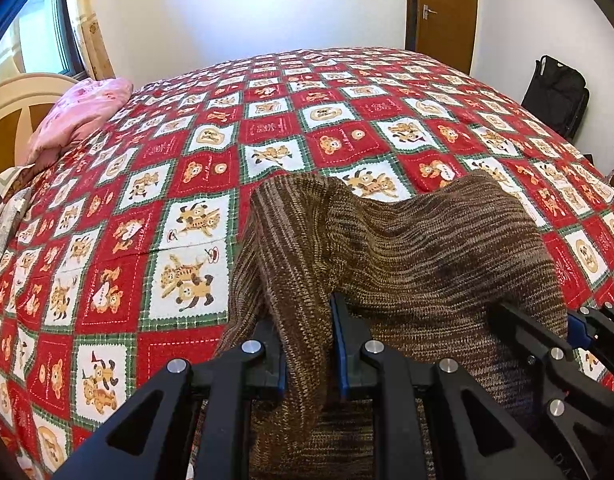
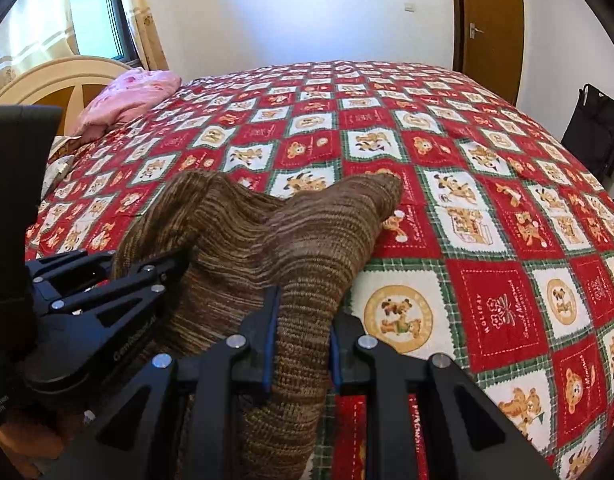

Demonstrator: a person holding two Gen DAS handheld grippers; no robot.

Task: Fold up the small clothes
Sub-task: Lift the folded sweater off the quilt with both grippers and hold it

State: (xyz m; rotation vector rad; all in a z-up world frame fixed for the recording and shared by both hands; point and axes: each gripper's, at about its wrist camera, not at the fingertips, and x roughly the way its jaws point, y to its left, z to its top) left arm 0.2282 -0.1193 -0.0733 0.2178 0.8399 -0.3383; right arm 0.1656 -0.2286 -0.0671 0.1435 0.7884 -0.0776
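Note:
A brown striped knit garment lies bunched on the near part of a bed with a red, white and green bear quilt. My left gripper is shut on a fold of its left side, lifted off the quilt. My right gripper is shut on a fold of the right side of the garment. The right gripper also shows at the right edge of the left wrist view. The left gripper shows at the left of the right wrist view. The two grippers are close together, side by side.
A pink pillow lies at the far left by a cream headboard. A window with curtains is behind it. A brown door and a black bag stand at the far right.

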